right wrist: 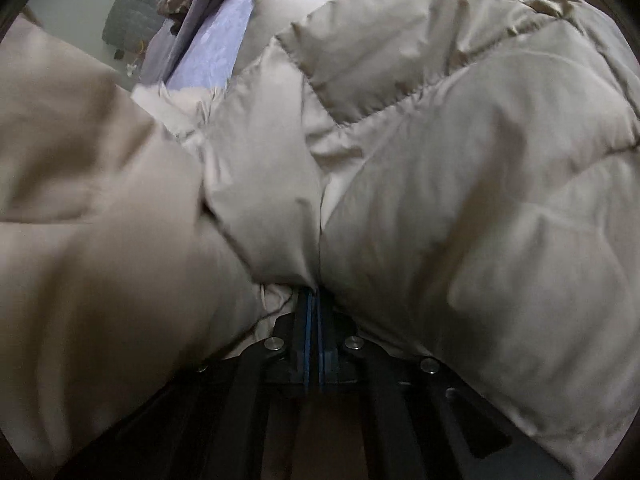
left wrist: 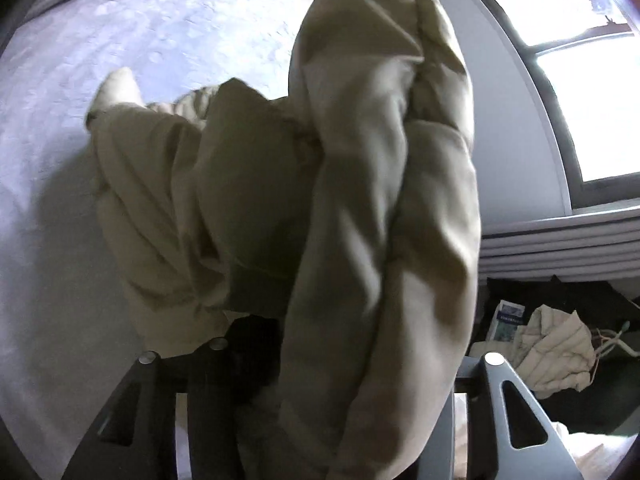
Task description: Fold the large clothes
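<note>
We see the beige puffer coat [right wrist: 440,168] bunched over the bed [left wrist: 120,40], one thick fold hanging close before the left camera. The right gripper [right wrist: 314,300] is pressed together, pinching a seam of the coat. The left gripper [left wrist: 320,360] stands spread, the coat draped between its fingers; whether they press it we cannot tell. A window [left wrist: 592,100] lies beyond the bed.

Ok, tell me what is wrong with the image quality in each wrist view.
Left wrist view: bright window blows out to white, leaving the hanging beige puffer jacket backlit, dark and motion-smeared; fisheye bends the bed edge. Right wrist view: dim, with black corners; the jacket's left side is blurred, while the seams near the right gripper stay sharper.
</note>
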The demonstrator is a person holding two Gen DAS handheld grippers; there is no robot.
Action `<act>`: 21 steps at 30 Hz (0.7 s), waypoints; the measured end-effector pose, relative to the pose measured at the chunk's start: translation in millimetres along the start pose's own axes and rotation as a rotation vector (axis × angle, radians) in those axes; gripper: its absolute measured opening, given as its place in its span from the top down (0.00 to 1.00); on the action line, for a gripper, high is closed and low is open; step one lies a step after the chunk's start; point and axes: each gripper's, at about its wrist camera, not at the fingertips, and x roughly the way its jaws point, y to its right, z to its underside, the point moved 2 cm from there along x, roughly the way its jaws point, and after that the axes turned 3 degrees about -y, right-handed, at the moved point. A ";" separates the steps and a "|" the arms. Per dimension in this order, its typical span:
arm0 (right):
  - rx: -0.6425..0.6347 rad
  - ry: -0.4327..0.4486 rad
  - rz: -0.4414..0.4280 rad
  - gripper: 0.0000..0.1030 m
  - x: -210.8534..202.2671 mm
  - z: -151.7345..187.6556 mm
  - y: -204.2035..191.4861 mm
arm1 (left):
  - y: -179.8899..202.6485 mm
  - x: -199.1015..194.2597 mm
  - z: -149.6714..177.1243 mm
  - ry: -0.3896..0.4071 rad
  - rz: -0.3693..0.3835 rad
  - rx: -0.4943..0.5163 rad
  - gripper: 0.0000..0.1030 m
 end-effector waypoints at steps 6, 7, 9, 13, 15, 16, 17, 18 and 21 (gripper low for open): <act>0.053 0.108 -0.016 0.95 -81.6 14.3 40.4 | 6.2 39.0 -28.5 -0.091 0.068 0.008 0.26; 0.076 0.129 -0.013 0.95 -94.4 19.9 49.4 | 3.6 46.5 -30.8 -0.108 0.102 0.015 0.26; 0.125 0.165 0.002 0.94 -117.1 33.2 66.6 | 2.4 63.5 -39.5 -0.145 0.190 0.023 0.26; 0.173 0.215 0.026 0.38 -149.1 62.8 80.9 | 1.2 90.9 -56.7 -0.166 0.201 0.062 0.26; 0.148 0.246 0.043 0.28 -160.6 79.1 74.0 | -0.1 99.5 -67.3 -0.156 0.188 0.061 0.26; 0.123 0.252 0.035 0.28 -167.2 88.5 68.6 | 4.1 102.2 -69.3 -0.154 0.184 0.059 0.26; 0.107 0.255 0.018 0.28 -172.4 94.9 65.9 | 5.0 101.5 -71.0 -0.151 0.180 0.059 0.26; 0.088 0.259 -0.008 0.28 -177.2 101.6 59.5 | 9.7 101.1 -71.7 -0.148 0.174 0.063 0.26; 0.000 0.242 -0.081 0.28 -188.9 121.7 41.6 | 20.8 101.0 -67.0 -0.142 0.144 0.091 0.26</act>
